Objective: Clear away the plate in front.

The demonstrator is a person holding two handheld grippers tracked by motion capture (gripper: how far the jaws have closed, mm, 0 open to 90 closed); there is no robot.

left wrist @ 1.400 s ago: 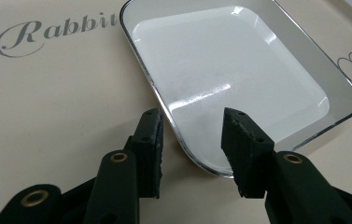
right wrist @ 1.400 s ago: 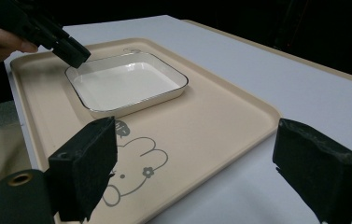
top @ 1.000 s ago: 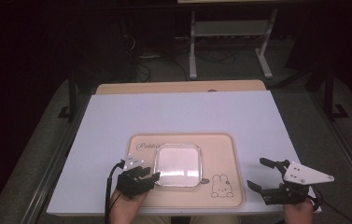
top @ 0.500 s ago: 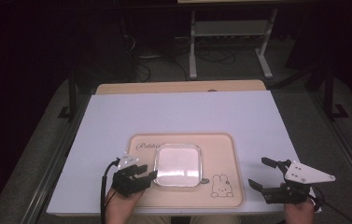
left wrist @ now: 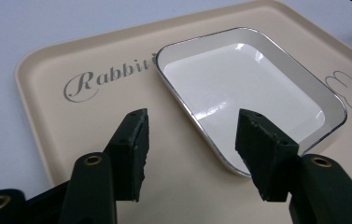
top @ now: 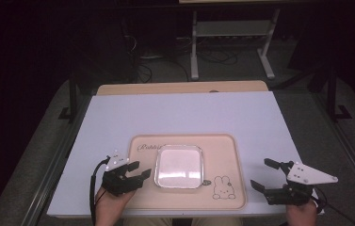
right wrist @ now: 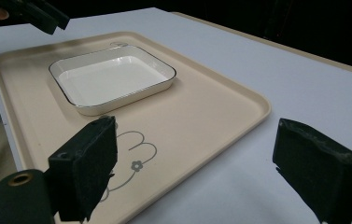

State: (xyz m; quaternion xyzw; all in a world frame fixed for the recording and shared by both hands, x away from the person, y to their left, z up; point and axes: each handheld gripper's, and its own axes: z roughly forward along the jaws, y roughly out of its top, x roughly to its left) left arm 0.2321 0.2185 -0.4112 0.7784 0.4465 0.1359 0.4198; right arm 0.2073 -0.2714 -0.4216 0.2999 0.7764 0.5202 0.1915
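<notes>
Dish [top: 178, 165] sits on the beige tray [top: 222, 160], a bit left of the tray's middle, square-ish, white, with a thin dark rim, nothing in it. The tray lies on the white surface [top: 184, 113] near the person's edge, with "Rabbit" lettering along its far side and a little bunny drawing [top: 223, 187] just right of the dish.

The left gripper [top: 137, 171] hovers over the tray's left part, just beside the dish's left edge. Its jaws have just been opening and now stand fairly wide, with nothing pinched. In the left gripper view [left wrist: 190, 154] the dish's near corner shows in the gap, but the pads aren't touching it.

The right gripper [top: 263, 175] is off the tray's right side, over the bare surface, jaws wide and holding nothing.
</notes>
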